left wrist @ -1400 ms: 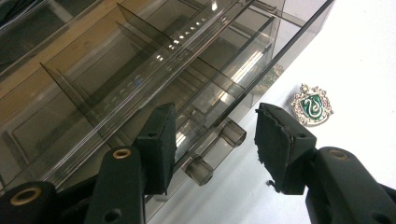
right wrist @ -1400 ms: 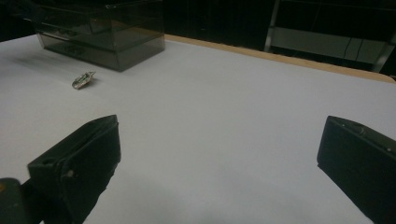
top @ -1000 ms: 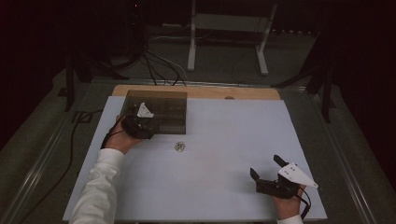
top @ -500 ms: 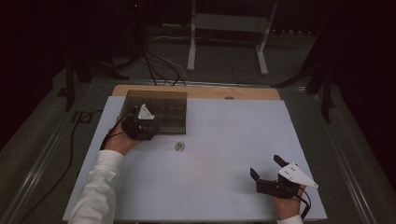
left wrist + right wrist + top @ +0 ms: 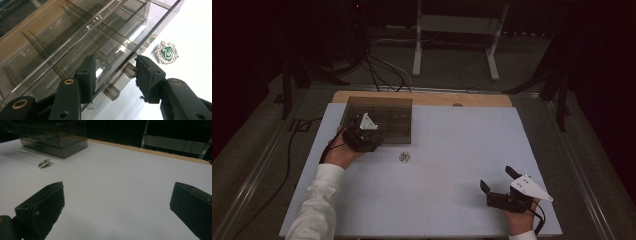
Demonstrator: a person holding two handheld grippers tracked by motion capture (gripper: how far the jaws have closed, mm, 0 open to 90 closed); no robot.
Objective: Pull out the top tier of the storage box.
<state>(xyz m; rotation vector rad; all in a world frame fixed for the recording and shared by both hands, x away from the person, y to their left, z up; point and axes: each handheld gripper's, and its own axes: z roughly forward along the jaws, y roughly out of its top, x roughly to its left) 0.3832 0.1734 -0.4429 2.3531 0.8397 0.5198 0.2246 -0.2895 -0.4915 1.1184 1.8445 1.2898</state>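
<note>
My left tongs (image 5: 113, 75) sit at the near front corner of the smoky clear drawer box (image 5: 379, 119), which stands at the far left of the white bench (image 5: 452, 150). In the left gripper view the jaws straddle the box's front wall where its small clear bar handle (image 5: 117, 81) sticks out. The right pad (image 5: 145, 75) touches one end of the handle; the left pad (image 5: 87, 77) stands off from the other end, against the box's front panel, so a gap shows and I do not count this as a firm hold. The jaws have just been closing a little, with the handle between them. Through the tinted walls I see the dividers that split the box into compartments, and I cannot tell whether anything lies inside.

A small crest-shaped badge (image 5: 167, 53), silver-edged with a green middle, lies flat on the bench just beside the box's front right corner, apart from both the box and my tongs. In the high view it is the small bright spot (image 5: 404, 157) in front of the box.

My right tongs (image 5: 499, 182) rest low over the near right part of the bench, well apart from the box and badge. Their jaws stand wide apart with bare bench between them. In the right gripper view the box (image 5: 53, 137) and badge (image 5: 44, 163) lie far off at upper left.
</note>
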